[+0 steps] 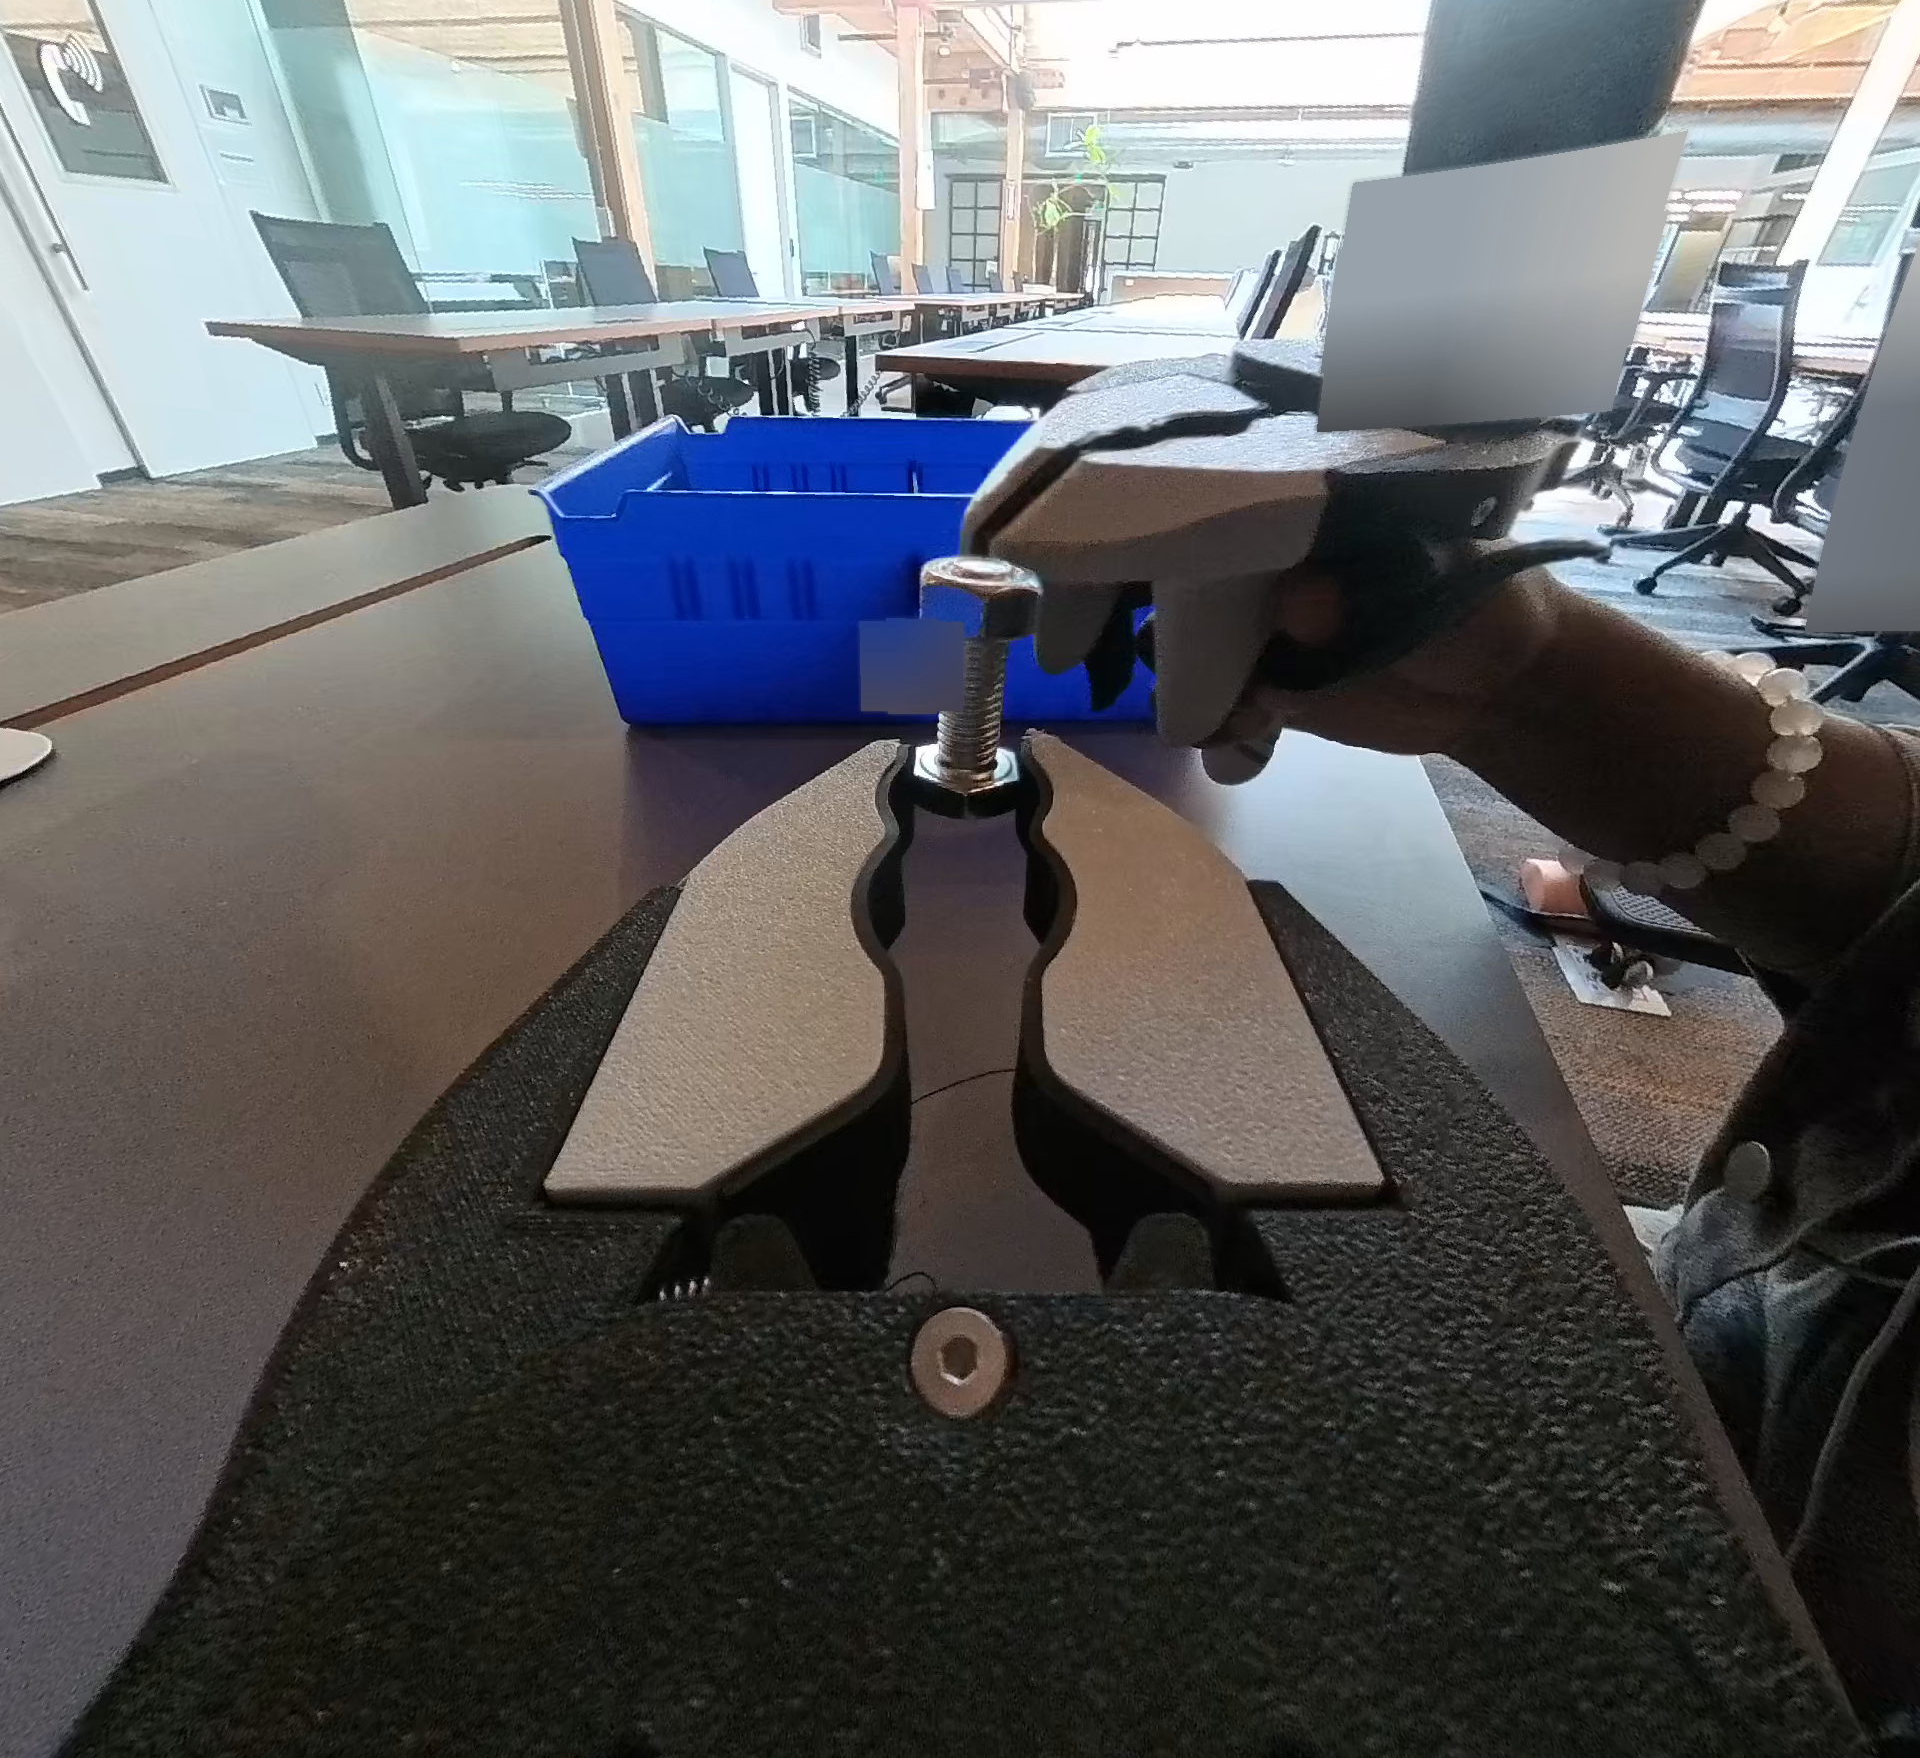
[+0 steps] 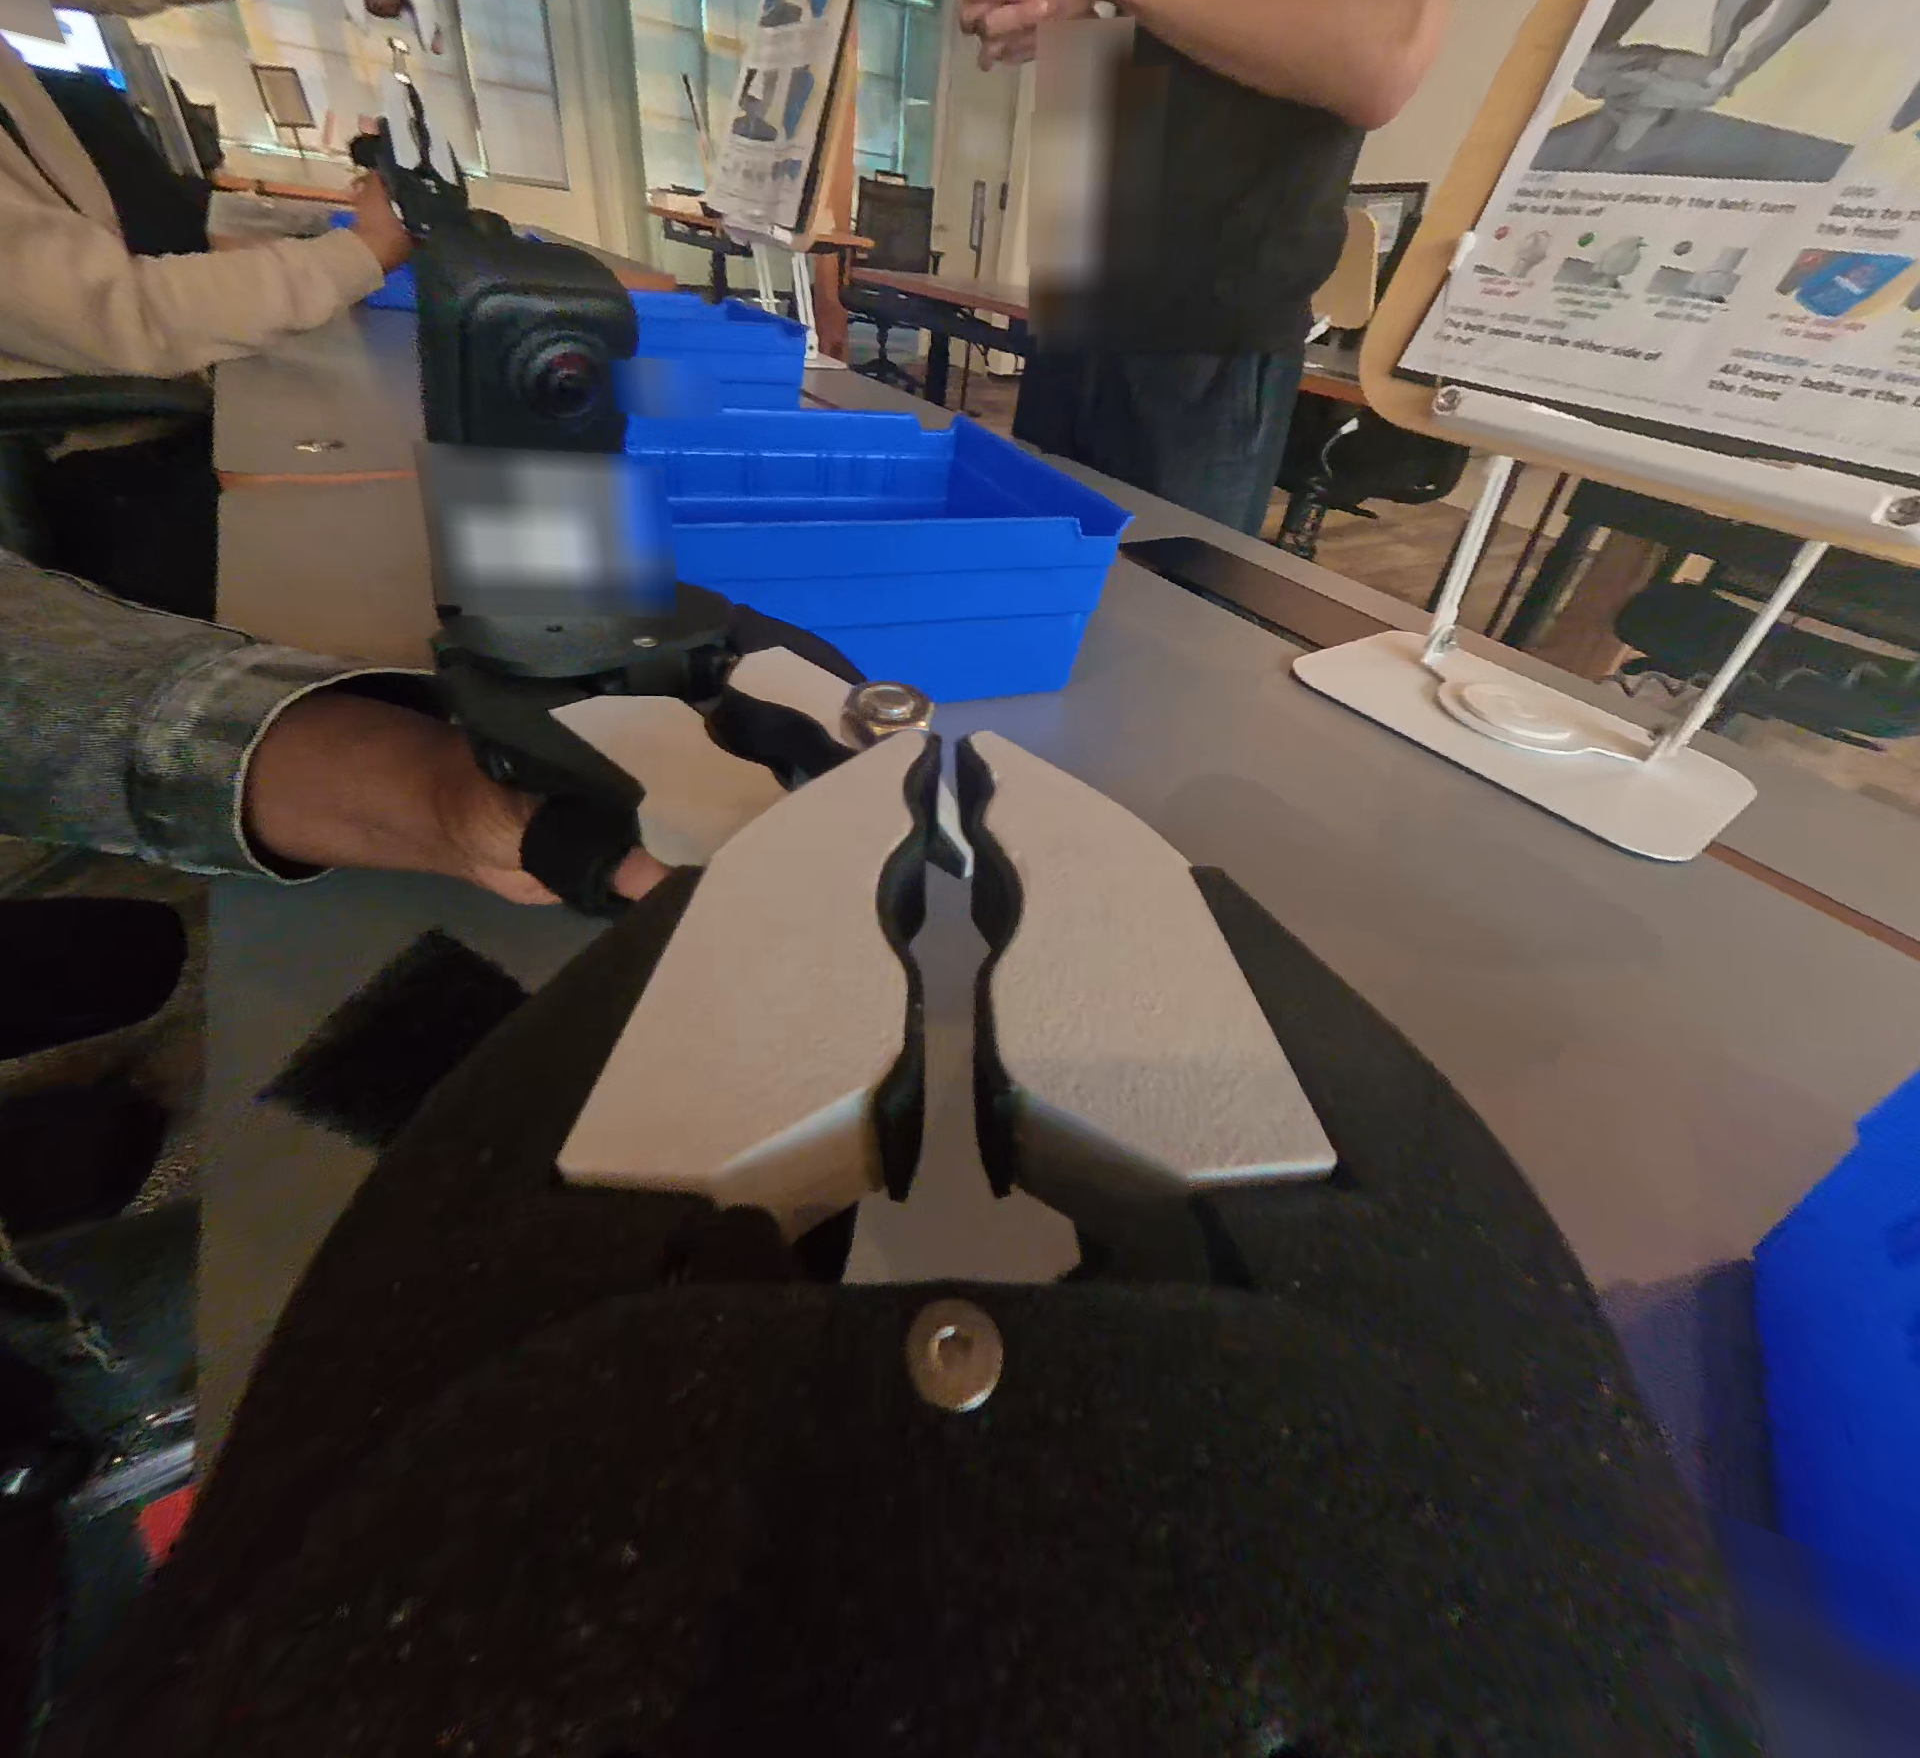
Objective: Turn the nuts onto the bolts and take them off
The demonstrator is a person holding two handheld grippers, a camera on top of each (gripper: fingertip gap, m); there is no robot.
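A silver bolt [image 1: 971,680] stands upright above the dark table [image 1: 312,825], hex head [image 1: 982,581] on top. A silver nut [image 1: 961,773] sits low on its thread. My left gripper [image 1: 966,766] is shut on the nut and holds the assembly. My right gripper [image 1: 995,532] comes in from the right with its jaws together, tips touching the top right edge of the bolt head. In the right wrist view, my right gripper [image 2: 945,744] is nearly closed and empty, with the bolt head [image 2: 888,709] just beyond its tips. One of the left gripper's fingers [image 2: 675,763] shows at left.
A blue plastic bin [image 1: 748,565] stands just behind the bolt and also shows in the right wrist view [image 2: 914,586]. An instruction board on a white stand [image 2: 1527,742] is at right. A person [image 2: 1247,150] stands across the table. Another person [image 2: 104,274] works at far left. Both grippers' tips are close together, under 4 cm apart.
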